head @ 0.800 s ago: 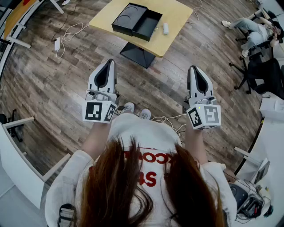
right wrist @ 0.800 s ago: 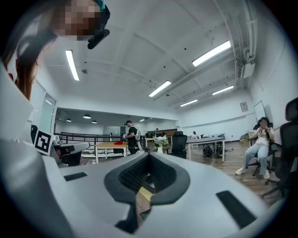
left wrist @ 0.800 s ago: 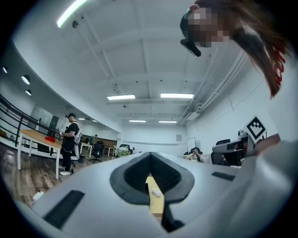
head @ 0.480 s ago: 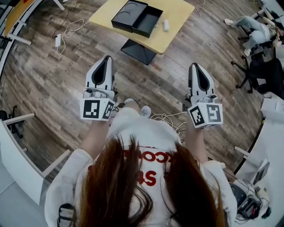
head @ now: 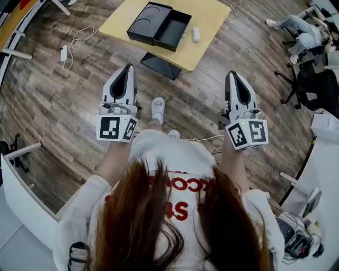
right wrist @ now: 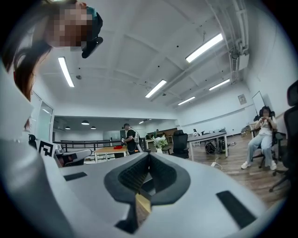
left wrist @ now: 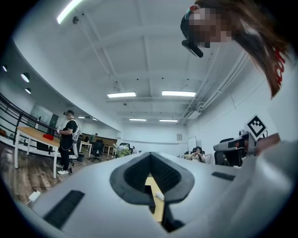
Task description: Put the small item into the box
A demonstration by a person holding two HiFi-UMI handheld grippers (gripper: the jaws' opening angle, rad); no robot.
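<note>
- Black box (head: pixel 159 25): open, its two halves side by side on the yellow desk (head: pixel 214 13).
- Small white item (head: pixel 196 34): lies on the desk just right of the black box, apart from it.
- Left tongs (head: pixel 127 68): clenched, empty, held over the wooden floor (head: pixel 63 100), well short of the desk.
- Right tongs (head: pixel 232 75): clenched, empty, level with the left tongs.

No full word legible
Red capital letters (head: pixel 183 185) on the white fabric shirt (head: pixel 169 159), upside-down, half under long brown hair (head: pixel 143 222).
</note>
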